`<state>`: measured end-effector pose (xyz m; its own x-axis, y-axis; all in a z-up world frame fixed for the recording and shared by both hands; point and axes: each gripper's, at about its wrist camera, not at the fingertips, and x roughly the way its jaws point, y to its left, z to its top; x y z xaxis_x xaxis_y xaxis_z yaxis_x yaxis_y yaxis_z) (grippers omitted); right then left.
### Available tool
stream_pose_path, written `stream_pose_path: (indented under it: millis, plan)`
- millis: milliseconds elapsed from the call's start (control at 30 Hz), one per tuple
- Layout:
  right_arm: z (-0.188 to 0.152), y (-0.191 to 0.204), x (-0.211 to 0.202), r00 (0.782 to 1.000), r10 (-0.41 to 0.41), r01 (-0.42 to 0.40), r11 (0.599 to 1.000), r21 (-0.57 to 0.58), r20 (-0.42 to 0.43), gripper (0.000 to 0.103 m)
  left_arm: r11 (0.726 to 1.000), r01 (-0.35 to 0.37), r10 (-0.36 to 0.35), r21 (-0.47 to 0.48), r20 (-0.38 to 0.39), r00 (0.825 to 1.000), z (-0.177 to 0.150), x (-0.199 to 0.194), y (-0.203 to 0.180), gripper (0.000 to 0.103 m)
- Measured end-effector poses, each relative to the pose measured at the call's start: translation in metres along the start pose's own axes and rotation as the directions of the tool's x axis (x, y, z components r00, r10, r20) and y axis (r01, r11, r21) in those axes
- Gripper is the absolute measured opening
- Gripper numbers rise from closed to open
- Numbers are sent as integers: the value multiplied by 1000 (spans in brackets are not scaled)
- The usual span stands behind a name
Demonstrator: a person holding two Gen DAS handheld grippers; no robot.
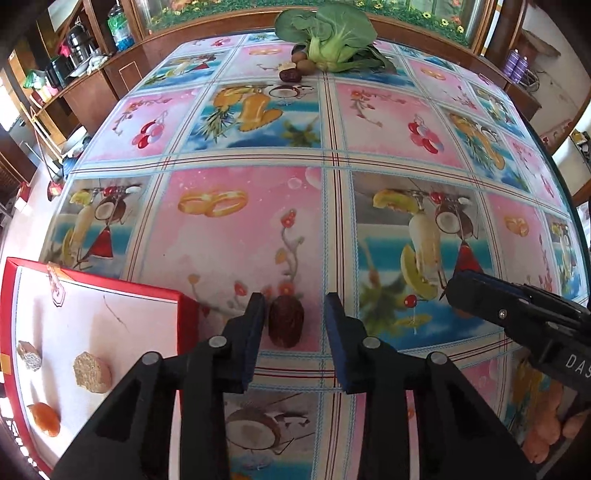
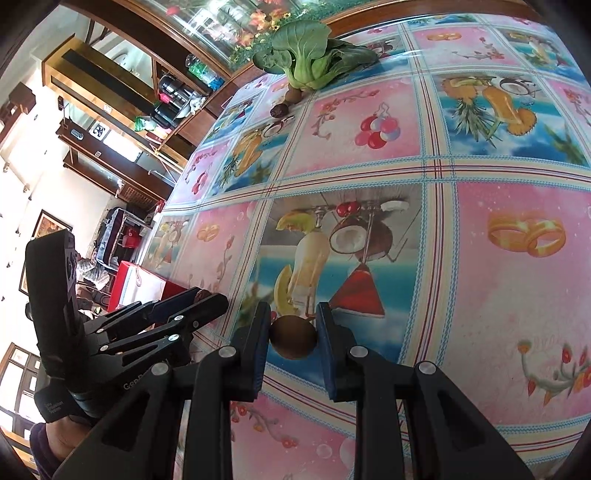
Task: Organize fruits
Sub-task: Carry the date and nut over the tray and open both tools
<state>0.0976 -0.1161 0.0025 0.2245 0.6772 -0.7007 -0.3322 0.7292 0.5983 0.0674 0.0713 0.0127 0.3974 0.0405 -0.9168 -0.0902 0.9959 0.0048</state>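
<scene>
The left gripper is standing over a dark red fruit on the table, with one finger touching it and the other apart. The right gripper is squeezing a round brown fruit. A red box is sitting beside the left gripper, holding three pieces.

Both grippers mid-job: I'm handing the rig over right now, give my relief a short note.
Left gripper: jaws open around a dark red date on the tablecloth; one pad touches it, no grip yet.
Right gripper: shut on a round brown fruit.
Red box at left already holds three pieces.
Left to do: close on the date, box both fruits, then fetch the small fruits by the green vegetable at the far edge.
</scene>
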Motion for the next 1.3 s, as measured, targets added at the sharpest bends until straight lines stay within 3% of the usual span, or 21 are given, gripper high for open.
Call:
stream_pose_path:
  millis: [133,233,500,600,700,800,933,1100,1300]
  plan:
    - [1,2,-1,1000,18,-18,1000,-6,12,23,1000,-5,5,-3,15,1000,-2,-1,0,34]
    - [1,7,-5,998,35,-34,999,-29,43,23,1000,-2,2,4,23,1000,-4,-2,-2,20]
    - [-5,28,-10,990,71,-56,991,-117,125,23,998,70,-70,0,89,994,-18,-31,-4,20]
    - [-13,43,-10,984,83,-56,983,-172,157,23,994,105,-104,1,135,985,-32,-56,1,20]
    - [-23,58,-6,979,133,-105,978,-179,154,23,991,137,-134,-3,200,971,-53,-90,18,20]
    - [-37,84,1,974,179,-151,969,-197,136,23,994,109,-98,-23,279,955,-81,-125,50,20]
    - [-58,131,18,960,253,-219,946,-239,121,23,997,-22,47,-74,355,934,-121,-155,101,20]
    - [-79,179,49,941,327,-299,924,-237,90,23,983,-34,94,-178,338,937,-159,-152,160,20]
    - [-114,222,84,938,347,-342,903,-261,-28,23,965,-67,149,-254,320,936,-194,-147,205,20]
